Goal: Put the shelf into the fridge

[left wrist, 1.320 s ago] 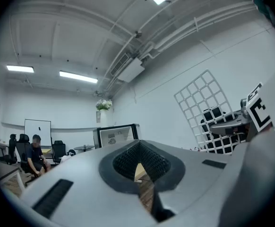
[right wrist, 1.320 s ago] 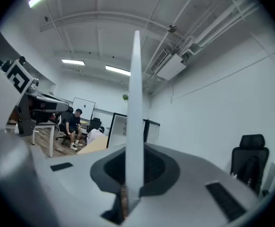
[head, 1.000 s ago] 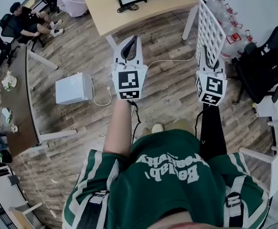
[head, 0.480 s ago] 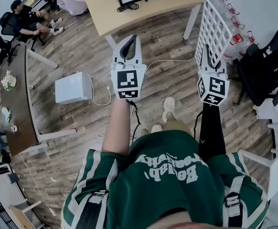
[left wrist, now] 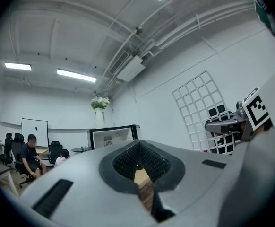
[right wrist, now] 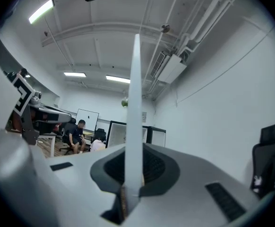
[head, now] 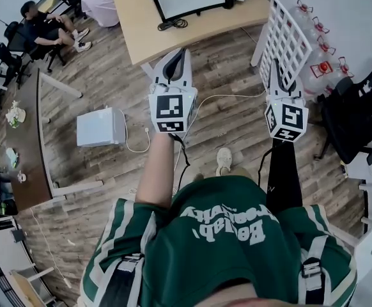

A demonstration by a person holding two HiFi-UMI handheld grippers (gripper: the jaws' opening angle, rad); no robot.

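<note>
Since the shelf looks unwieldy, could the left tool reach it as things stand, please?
Probably yes: only open air separates the empty, shut left tool from the shelf in the right tool.

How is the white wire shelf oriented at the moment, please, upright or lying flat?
Upright, on edge: the shelf rises above the right gripper, whose jaws are shut on its lower edge.

In the head view the right claw [head: 276, 70] covers the lower edge of the white shelf [head: 287, 40].
</note>
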